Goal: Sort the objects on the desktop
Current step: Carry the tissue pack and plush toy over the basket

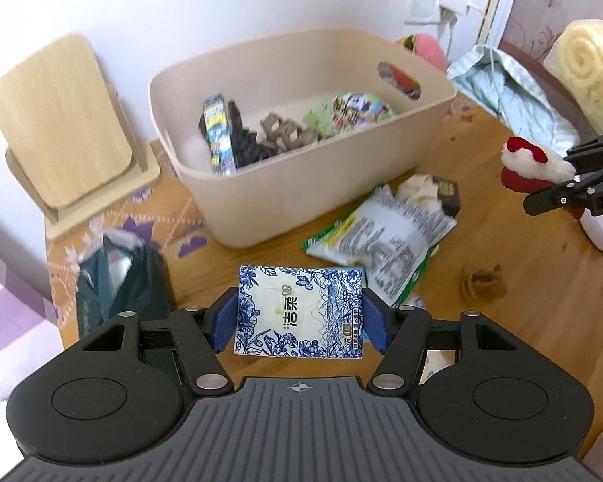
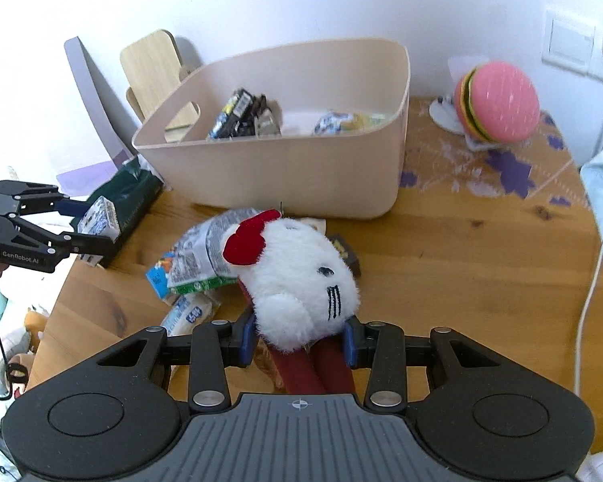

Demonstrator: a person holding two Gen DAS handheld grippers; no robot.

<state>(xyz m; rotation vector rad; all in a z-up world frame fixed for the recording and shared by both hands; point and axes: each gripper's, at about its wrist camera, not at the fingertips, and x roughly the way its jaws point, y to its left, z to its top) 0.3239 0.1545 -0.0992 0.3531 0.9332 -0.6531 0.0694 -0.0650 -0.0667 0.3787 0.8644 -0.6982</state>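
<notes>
Holding, left: the left gripper (image 1: 299, 313) pinched one flat tissue pack (image 1: 299, 311) between its two blue pads (image 1: 225, 321); the pack was a soft rectangle of glossy film printed with blue flowers on white, held above the table's near edge, in front of the bin.
Holding, right: the right gripper (image 2: 297, 341) was closed on one plush toy (image 2: 301, 285), pads against its sides; the toy was fluffy white fur, rounded, with a red felt bow, stitched black eye and whiskers, and two dark red limbs running back toward the camera, held above the table in front of the bin.
Bin: one beige plastic bin (image 1: 301, 184), smooth, rounded corners, oval handle cut-outs; it stood at the back of the table and held several crinkled packets and a dark box, too blurred to count.
Table: one wooden table (image 1: 502, 321), knotted grain, partly under a patterned cloth with purple shapes.
Loose packets: one large silver and green crinkled bag (image 1: 382, 241) lay just in front of the bin, with a small dark packet (image 1: 448, 197) touching its far end.
Green pouch: one dark green pouch (image 1: 120, 281) lay left of the bin.
Burger toy: one pink round burger toy (image 2: 498, 100) sat right of the bin.
Board: one pale wooden board (image 1: 60, 116) with rounded corners leaned on a stand.
</notes>
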